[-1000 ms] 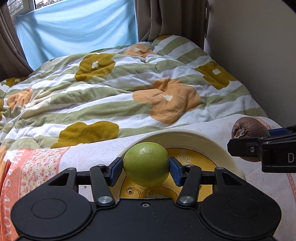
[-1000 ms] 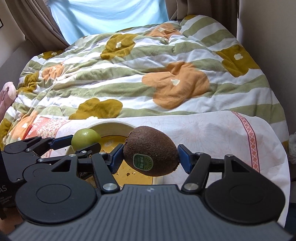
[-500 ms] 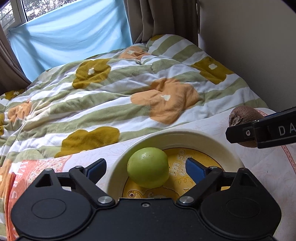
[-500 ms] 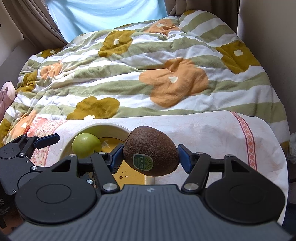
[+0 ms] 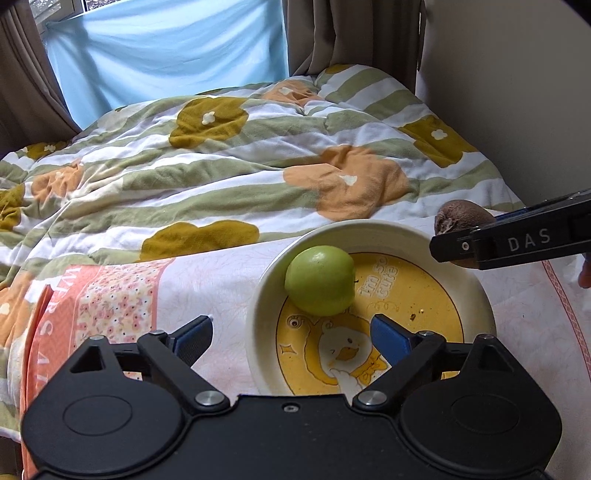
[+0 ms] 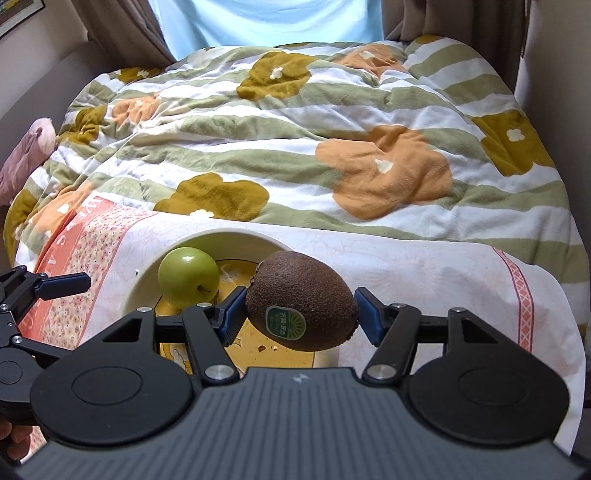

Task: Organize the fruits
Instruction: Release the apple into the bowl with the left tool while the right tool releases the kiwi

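Note:
A green apple (image 5: 320, 280) rests inside a cream plate (image 5: 266, 295) with a yellow duck picture, on the cloth over the bed. My left gripper (image 5: 291, 338) stands open just short of the apple, nothing between its blue pads. In the right wrist view the apple (image 6: 188, 277) lies at the plate's (image 6: 144, 284) left side. My right gripper (image 6: 301, 314) is shut on a brown kiwi (image 6: 303, 301) with a green sticker, held above the plate's right edge. That kiwi (image 5: 461, 219) and its gripper finger (image 5: 517, 242) show at the right edge of the left wrist view.
The plate sits on a white and pink printed cloth (image 5: 207, 280). Behind it spreads a rumpled striped quilt (image 6: 295, 147) with flower patches. A beige wall (image 5: 517, 92) runs along the right; curtains (image 5: 351, 33) and a blue sheet hang at the back.
My left gripper let go of the green apple, which now rests in the plate, and pulled back and to the left. The right gripper with the kiwi shifted left over the plate's edge.

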Demonstrator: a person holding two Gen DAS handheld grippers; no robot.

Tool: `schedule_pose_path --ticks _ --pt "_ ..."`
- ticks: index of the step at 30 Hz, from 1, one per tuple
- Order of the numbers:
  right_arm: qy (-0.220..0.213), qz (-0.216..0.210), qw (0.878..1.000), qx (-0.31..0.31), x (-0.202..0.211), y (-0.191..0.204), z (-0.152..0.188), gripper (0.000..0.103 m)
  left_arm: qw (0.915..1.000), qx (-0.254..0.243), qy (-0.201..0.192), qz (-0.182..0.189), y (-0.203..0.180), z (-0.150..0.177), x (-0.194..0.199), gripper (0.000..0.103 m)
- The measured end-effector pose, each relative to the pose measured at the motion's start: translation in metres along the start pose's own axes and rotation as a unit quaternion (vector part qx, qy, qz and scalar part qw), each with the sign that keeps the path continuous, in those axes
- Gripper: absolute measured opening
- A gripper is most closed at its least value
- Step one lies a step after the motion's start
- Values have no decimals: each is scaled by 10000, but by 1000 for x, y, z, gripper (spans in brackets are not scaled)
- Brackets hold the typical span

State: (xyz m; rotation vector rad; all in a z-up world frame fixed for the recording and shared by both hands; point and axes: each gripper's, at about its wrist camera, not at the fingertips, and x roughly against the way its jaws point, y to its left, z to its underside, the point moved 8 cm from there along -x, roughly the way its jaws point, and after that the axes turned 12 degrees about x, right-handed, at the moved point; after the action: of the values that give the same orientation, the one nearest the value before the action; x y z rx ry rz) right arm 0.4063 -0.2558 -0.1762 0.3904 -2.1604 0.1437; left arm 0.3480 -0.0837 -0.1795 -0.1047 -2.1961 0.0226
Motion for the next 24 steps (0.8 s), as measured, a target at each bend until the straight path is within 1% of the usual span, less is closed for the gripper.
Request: schedule_pose_path --ticks 3,5,7,13,19,21,22,23,24 --pt "-55 -3 9989 460 -11 16 0 78 9999 100 28 -36 8 5 4 95" --pt "-122 29 9959 897 -16 27 1 78 9998 180 68 -54 12 8 4 95" --pt "-130 43 9928 1194 -22 36 3 78 9996 253 101 -50 17 11 5 95" --pt "-78 32 9865 1635 -40 49 10 78 9993 344 122 -102 25 16 7 95" --pt "-127 59 9828 1842 -47 54 12 78 9989 449 110 -116 31 18 8 95" --pt "-186 119 9813 1911 -47 54 12 82 9988 468 104 -130 32 19 9 95" --pt "-258 162 9811 1913 -45 54 12 91 9987 484 103 -132 33 19 10 95" --pt "-336 147 9811 1902 -42 54 12 103 9986 499 101 -132 33 19 12 95" --pt "-336 186 9811 1896 -41 53 12 103 9985 513 94 -134 34 19 13 95"
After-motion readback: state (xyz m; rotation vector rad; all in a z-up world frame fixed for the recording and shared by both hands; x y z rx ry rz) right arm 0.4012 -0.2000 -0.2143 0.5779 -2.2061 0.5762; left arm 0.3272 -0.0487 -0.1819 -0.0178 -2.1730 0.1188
